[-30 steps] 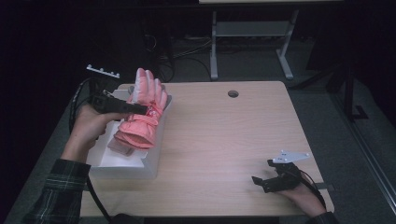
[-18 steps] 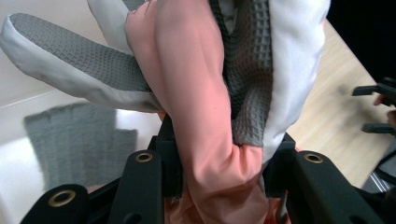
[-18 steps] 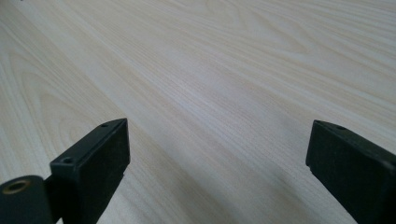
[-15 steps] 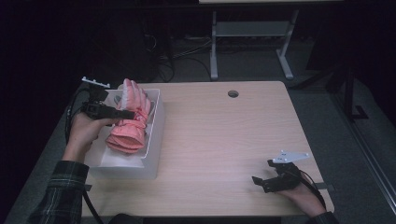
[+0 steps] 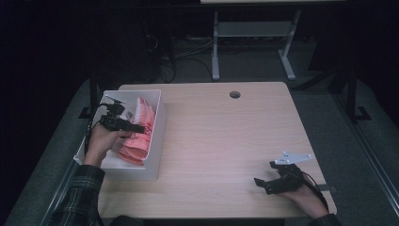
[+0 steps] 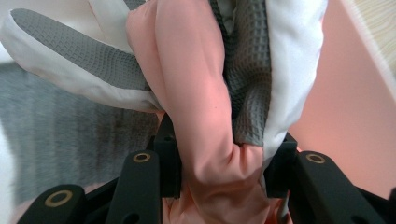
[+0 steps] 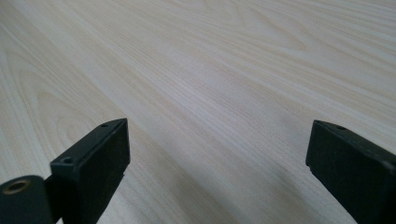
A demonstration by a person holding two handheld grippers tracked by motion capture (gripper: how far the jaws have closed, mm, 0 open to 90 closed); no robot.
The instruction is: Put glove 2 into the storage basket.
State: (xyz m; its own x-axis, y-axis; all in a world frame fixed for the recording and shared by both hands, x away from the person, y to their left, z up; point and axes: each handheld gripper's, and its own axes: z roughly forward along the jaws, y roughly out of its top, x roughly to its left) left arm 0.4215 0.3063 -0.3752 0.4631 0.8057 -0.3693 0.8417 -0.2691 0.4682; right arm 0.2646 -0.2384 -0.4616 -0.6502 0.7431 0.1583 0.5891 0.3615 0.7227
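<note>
My left claw is clenched on the pink-and-grey glove, which sits between its jaws inside the white bin.

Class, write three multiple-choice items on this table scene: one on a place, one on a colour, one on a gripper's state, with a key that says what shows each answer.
1. Where is the white bin?
A. on the table's left side
B. on the floor
C. at the table's right edge

2. What colour is most of the bundled cloth?
A. blue
B. salmon pink
C. green

3. How is the right gripper?
A. shut on a cup
B. shut on the cloth
C. open and holding nothing

Key: 1 A, the high view shows the bin on the table at its left. 2 B, pink fabric with grey waffle patches sits clamped in the left gripper. 3 C, the right gripper view shows its fingers wide apart over bare wood.
</note>
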